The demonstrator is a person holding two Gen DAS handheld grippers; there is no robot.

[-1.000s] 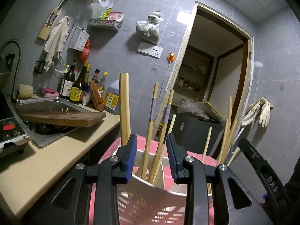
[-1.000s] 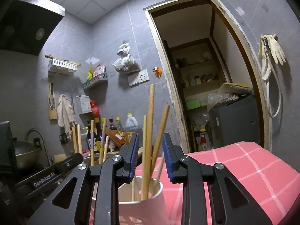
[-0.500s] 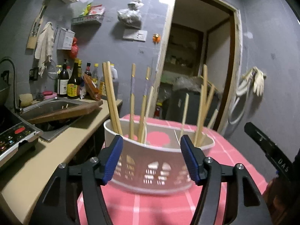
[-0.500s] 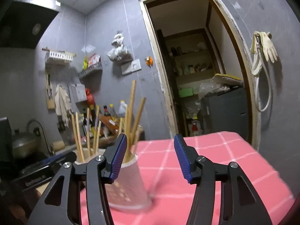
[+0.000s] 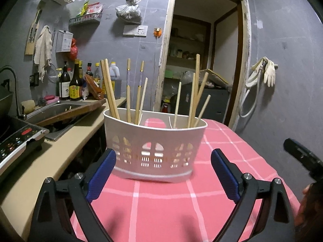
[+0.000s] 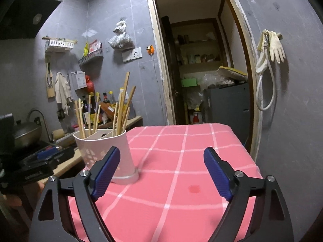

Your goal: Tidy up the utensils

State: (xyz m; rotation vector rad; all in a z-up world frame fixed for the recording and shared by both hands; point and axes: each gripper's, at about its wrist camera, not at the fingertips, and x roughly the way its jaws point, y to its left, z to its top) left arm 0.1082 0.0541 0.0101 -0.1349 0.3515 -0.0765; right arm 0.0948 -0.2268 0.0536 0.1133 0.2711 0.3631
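Blue-padded and spread wide, the left claw [image 5: 163, 173] holds nothing; the right claw [image 6: 161, 173] gapes just as wide, also bare. Under both lies the pink cloth [image 5: 161, 205]. Just ahead of the left claw, apart from its pads, stands the white holder [image 5: 155, 141], chopsticks [image 5: 110, 89] upright in its end compartments. From the right claw, that holder [image 6: 105, 151] sits ahead to the left, behind its left pad. Farther left runs the counter [image 5: 60, 143].
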